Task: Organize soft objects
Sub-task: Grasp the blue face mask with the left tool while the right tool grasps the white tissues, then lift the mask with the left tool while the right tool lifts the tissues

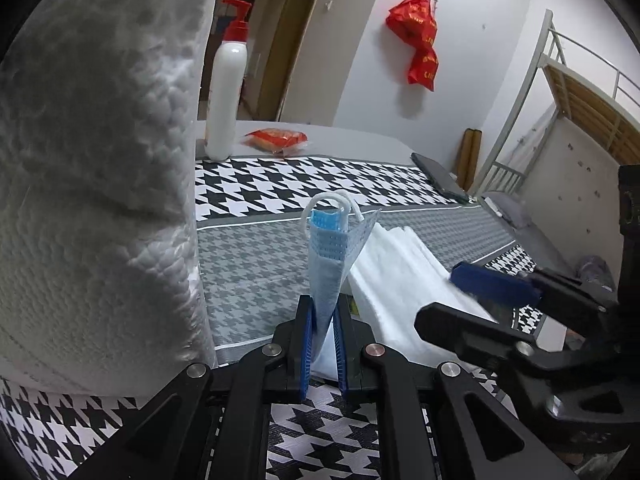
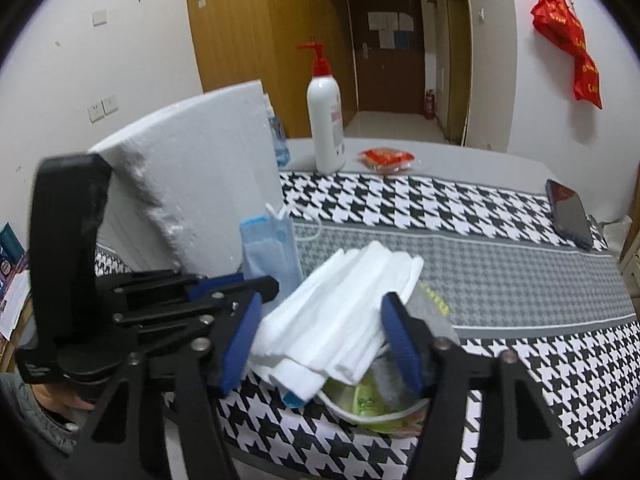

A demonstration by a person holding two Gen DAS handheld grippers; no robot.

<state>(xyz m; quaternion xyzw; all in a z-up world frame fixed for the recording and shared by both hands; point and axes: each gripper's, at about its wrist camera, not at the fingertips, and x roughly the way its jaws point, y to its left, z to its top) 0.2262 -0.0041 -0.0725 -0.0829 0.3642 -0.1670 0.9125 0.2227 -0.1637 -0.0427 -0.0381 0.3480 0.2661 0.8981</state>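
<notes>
My left gripper (image 1: 323, 312) is shut on a folded blue face mask (image 1: 330, 252), held upright above the houndstooth table cloth (image 1: 280, 188); the mask also shows in the right wrist view (image 2: 270, 252). A stack of white folded cloths (image 2: 340, 316) lies on the cloth, also seen in the left wrist view (image 1: 400, 276). My right gripper (image 2: 320, 332) is open, its blue pads on either side of the white stack. Under the stack lies a green packet (image 2: 364, 402).
A large white foam block (image 2: 200, 184) stands at the left, close to the left camera (image 1: 100, 180). A white pump bottle (image 2: 326, 120), a red snack packet (image 2: 386, 159) and a dark phone (image 2: 570, 212) lie toward the far side of the table.
</notes>
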